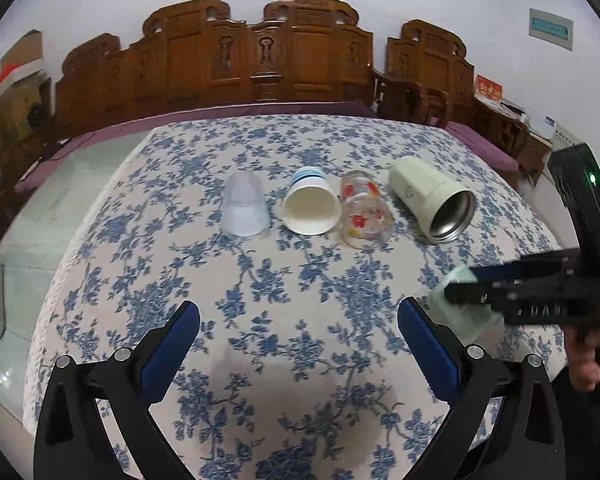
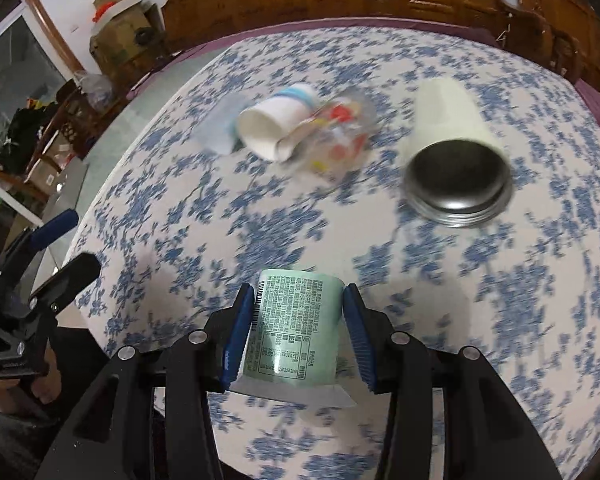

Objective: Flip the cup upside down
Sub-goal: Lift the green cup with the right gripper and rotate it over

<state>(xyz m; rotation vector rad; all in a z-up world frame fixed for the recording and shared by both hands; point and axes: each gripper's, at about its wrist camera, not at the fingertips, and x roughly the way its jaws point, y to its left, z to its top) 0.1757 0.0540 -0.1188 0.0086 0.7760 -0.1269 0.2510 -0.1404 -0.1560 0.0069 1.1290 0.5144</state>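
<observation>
- The right gripper point(image 2: 298, 330) is clamped on a pale green printed paper cup point(image 2: 290, 332), low in the centre of the right wrist view, over the blue-flowered tablecloth point(image 2: 540, 300).
- The left gripper point(image 1: 298, 340) gapes wide and holds nothing, at the bottom of its own frame.
- Mid-frame lie a frosted plastic cup point(image 1: 246, 206), a white paper cup point(image 1: 310, 206), a red-flowered glass point(image 1: 364, 212) and a cream steel flask point(image 1: 432, 204).

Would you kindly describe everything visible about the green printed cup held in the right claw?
The green cup is a pale mint container, seemingly thin plastic or coated paper, printed with dense dark text, a table and a barcode; a white flared rim sits at the end nearest the camera. The right claw clamps it, one blue pad on each side, above the floral tablecloth. The other end points away toward the table. Nothing else visibly touches it. The left view shows it only blurred.
</observation>
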